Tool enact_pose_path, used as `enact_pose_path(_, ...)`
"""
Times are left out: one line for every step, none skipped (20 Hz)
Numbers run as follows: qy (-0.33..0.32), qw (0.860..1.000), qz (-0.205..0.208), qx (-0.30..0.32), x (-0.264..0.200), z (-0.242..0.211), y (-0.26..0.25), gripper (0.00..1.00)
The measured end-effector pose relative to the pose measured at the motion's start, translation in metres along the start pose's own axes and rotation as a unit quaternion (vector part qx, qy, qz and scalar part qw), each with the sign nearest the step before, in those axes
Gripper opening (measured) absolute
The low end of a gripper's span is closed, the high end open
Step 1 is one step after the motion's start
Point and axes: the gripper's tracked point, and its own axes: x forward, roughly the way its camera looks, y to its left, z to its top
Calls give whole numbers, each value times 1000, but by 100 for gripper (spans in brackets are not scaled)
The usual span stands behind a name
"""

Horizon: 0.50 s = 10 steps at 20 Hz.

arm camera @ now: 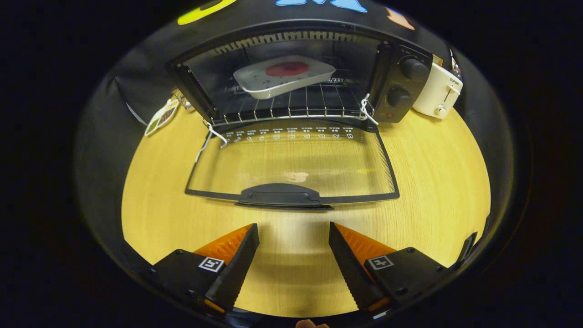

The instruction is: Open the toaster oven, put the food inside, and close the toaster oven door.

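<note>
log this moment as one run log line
stage: food loaded, door left to close | toaster oven door: open flat on table | food tray: on rack inside | hand-held gripper: open, empty, short of door handle

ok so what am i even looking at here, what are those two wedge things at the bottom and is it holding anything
The picture comes from a fisheye camera riding on a hand-held gripper, looking forward along its two fingers; those are the wedges. They stand open with only bare wooden table between them, so nothing is held.

Just ahead of the fingers lies the toaster oven's glass door, folded down flat, its handle nearest the gripper. Beyond it the toaster oven stands open, with a white tray of food with a red patch on the wire rack inside. A white toaster stands beside the oven's knobs. The food is in; the door is not yet closed.
</note>
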Motion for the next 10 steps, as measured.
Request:
enact_pose_path(4,1000,-14,-12,4,-3,-6,98)
enact_pose_path(6,999,-23,-23,7,-5,-10,98)
enact_pose_path(4,999,-29,-31,11,-5,-12,98)
enact_pose_path(-4,999,-27,-34,13,-1,-11,99)
enact_pose_path(-8,999,-32,-34,11,2,-12,99)
enact_pose_path(-11,999,-33,-32,15,5,-11,99)
enact_pose_path(-10,999,-32,-28,16,7,-9,99)
enact_pose_path(-11,999,-31,-24,18,9,-8,99)
enact_pose_path(-14,999,-30,-20,19,12,-7,99)
enact_pose_path(-15,999,-30,-15,20,15,-6,99)
